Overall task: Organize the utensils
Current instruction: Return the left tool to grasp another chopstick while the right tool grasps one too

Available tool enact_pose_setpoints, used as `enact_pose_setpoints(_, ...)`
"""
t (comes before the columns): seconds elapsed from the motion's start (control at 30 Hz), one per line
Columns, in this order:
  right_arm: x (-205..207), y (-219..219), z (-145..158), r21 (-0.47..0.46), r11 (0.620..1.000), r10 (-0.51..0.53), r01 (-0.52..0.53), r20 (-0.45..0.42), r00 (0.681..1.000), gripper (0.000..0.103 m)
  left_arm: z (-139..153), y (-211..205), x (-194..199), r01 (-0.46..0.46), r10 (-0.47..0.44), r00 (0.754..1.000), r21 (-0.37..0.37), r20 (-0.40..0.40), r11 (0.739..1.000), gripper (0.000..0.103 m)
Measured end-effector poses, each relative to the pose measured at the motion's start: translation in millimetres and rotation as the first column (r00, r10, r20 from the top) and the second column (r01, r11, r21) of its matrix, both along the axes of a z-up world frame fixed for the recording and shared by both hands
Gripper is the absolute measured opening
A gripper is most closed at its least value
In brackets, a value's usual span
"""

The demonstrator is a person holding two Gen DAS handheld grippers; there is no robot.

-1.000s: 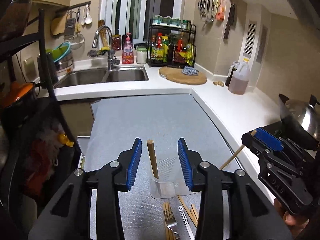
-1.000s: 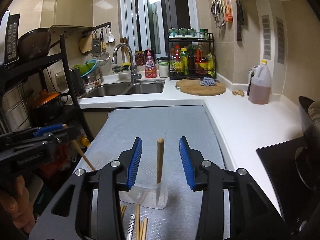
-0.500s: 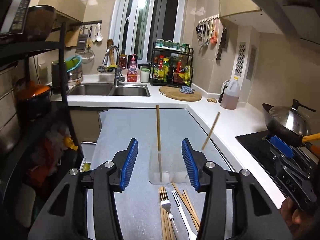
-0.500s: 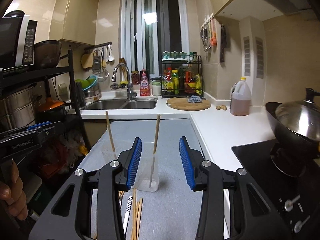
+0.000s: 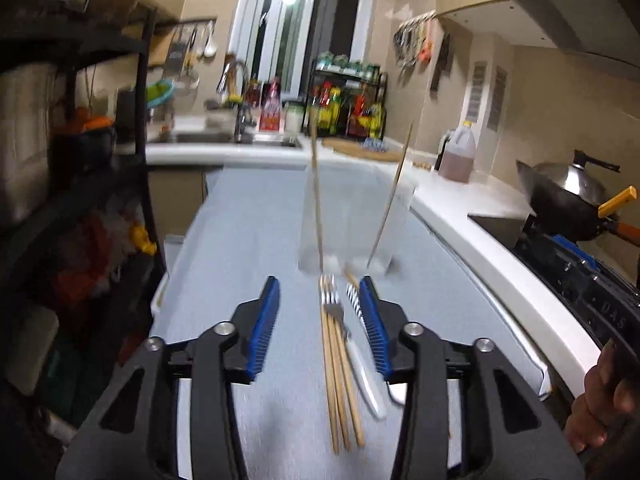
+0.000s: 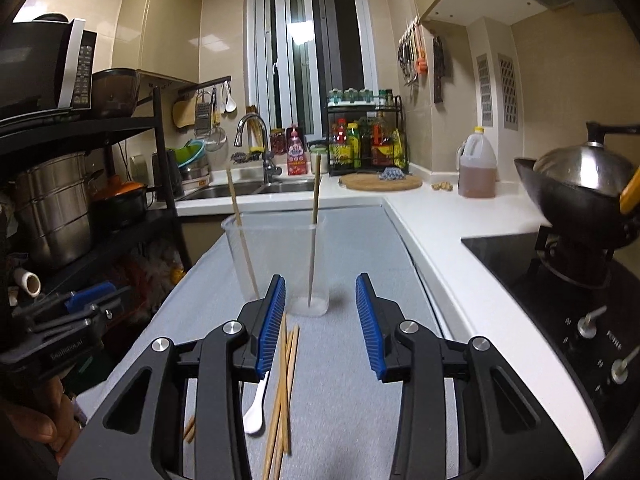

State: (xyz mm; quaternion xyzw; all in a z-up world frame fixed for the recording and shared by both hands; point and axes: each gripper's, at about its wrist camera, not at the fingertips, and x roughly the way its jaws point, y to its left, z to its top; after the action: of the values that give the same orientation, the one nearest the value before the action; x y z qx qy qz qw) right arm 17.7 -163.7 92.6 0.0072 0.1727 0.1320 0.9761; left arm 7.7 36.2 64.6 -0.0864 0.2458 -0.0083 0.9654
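Note:
Two clear plastic cups (image 6: 276, 256) stand side by side on the grey mat; they also show in the left wrist view (image 5: 352, 220). Each holds one wooden chopstick (image 6: 314, 232) leaning upright, the other chopstick (image 6: 242, 236) in the left cup. In front of the cups lie several loose chopsticks (image 5: 338, 376), a fork (image 5: 330, 300) and a white-handled utensil (image 5: 366, 376). The chopsticks (image 6: 282, 392) and a white spoon (image 6: 256, 408) show in the right wrist view. My left gripper (image 5: 318, 324) is open and empty above the loose utensils. My right gripper (image 6: 320, 324) is open and empty just short of the cups.
The grey mat (image 6: 352, 400) covers a counter that runs back to a sink (image 6: 248, 190). A wok (image 6: 580, 188) sits on the stove at the right. A black rack (image 6: 100, 184) with pots stands at the left. An oil jug (image 6: 478, 168) and cutting board (image 6: 380, 181) are at the back.
Both grippers have pulled back and up from the cups. Each cup now holds one chopstick; the loose utensils lie closer under the fingers.

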Motion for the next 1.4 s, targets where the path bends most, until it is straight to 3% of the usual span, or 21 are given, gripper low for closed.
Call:
enact_pose_setpoints(0.2,3.4,-3.1,-51.4,0.014,0.998,0.064,-0.063,-0.136,0.989,0.015,-62.8,2.9,-6.2,-0.025,0.019,0.987,-0.042,-0.158,0.999,0.025)
enact_pose_setpoints(0.37,13.0,0.8,-90.4,0.053,0.995,0.101,-0.09,-0.26,0.96,0.014,-73.0,-1.2,-3.9,0.0,-0.004,0.984,-0.024,-0.176,1.0,0.021)
enact_pose_setpoints(0.57,19.8,13.3,-115.3,0.077,0.986,0.163,-0.145,-0.343,0.925,0.017,-84.4,-4.1,-4.7,0.032,-0.044,0.976,-0.059,-0.212,0.998,0.021)
enact_pose_setpoints(0.87,20.0,24.1,-132.8,0.052,0.985,0.174,-0.167,-0.377,0.91,0.018,-98.5,-14.2,-0.6,0.065,-0.08,0.963,-0.066,-0.258,0.996,0.021)
enact_pose_setpoints(1.0,19.3,23.1,-132.9,0.057,0.984,0.178,-0.169,-0.373,0.911,0.005,-98.3,-19.6,0.2,0.075,-0.08,0.964,-0.029,-0.254,0.997,0.018)
enact_pose_setpoints(1.07,17.2,21.2,-129.8,0.062,0.984,0.179,-0.168,-0.356,0.917,0.005,-98.6,-21.5,0.5,0.079,-0.081,0.964,-0.02,-0.253,0.997,0.017)
enact_pose_setpoints(1.17,12.2,16.7,-123.5,0.063,0.987,0.161,-0.149,-0.315,0.935,0.005,-99.0,-22.1,0.9,0.085,-0.085,0.963,-0.013,-0.255,0.996,0.006)
enact_pose_setpoints(1.4,4.5,6.3,-114.9,0.04,0.994,0.105,-0.098,-0.241,0.965,0.005,-98.1,-14.7,-0.6,0.052,-0.053,0.966,-0.009,-0.252,0.999,0.005)
